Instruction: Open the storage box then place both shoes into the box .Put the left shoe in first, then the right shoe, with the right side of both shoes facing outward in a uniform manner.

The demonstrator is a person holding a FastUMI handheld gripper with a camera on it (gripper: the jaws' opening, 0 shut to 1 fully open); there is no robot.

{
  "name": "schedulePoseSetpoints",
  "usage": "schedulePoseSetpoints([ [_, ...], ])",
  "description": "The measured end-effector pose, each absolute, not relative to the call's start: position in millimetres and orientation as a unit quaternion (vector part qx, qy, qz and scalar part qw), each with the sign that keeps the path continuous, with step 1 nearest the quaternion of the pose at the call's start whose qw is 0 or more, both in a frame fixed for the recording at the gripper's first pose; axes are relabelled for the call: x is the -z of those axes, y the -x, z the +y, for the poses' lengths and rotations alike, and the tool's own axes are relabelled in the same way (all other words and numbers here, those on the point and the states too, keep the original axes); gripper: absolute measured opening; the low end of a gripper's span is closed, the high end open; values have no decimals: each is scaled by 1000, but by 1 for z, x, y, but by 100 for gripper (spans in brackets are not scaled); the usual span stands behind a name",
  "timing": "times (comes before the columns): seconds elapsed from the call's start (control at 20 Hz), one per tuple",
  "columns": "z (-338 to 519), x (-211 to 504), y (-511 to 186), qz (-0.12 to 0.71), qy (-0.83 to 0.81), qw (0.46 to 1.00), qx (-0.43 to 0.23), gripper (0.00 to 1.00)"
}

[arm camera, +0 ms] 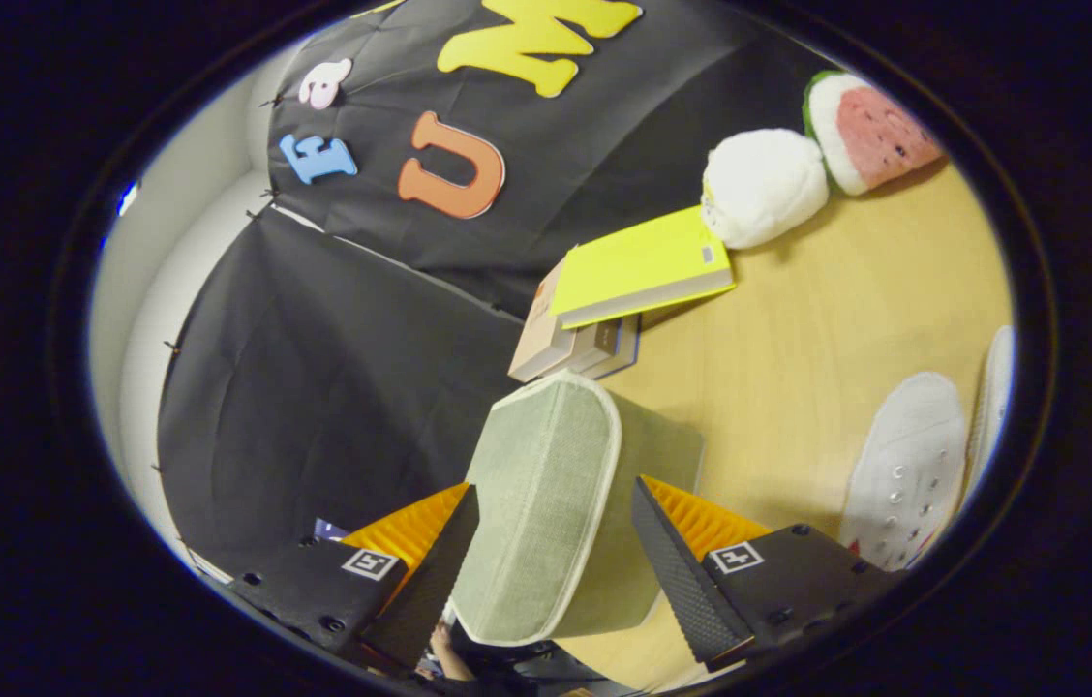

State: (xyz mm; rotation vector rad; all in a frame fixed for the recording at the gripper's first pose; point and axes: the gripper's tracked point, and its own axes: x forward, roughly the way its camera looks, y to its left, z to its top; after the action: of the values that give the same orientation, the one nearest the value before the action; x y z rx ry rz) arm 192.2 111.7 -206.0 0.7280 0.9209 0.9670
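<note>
A pale green fabric storage box (546, 503) with white piping stands on the wooden table (798, 368), its lid down. The view is rolled, so the table runs up the right side. My gripper (556, 542) is open, fingers spread wide. The near end of the box sits between them, one finger by the lid face, the other against the box's side. Whether the pads touch the fabric I cannot tell. Two white shoes lie beyond the right finger: one (904, 465) shows its perforated side, and only a sliver of the other (991, 397) can be seen.
Just beyond the box is a stack of books (570, 344) topped by a yellow one (643, 266). Further off sit a white plush (764, 189) and a watermelon-slice plush (870, 131). A hand (449, 653) is under the fingers.
</note>
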Motion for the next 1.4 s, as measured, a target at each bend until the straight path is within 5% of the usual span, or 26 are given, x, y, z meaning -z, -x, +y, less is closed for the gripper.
schedulePoseSetpoints([
  [0.45,131,239,-201,507,-391,603,-476,100],
  [0.65,135,233,-186,578,-433,485,-494,96],
  [1.4,113,207,-185,526,-405,519,-539,5],
])
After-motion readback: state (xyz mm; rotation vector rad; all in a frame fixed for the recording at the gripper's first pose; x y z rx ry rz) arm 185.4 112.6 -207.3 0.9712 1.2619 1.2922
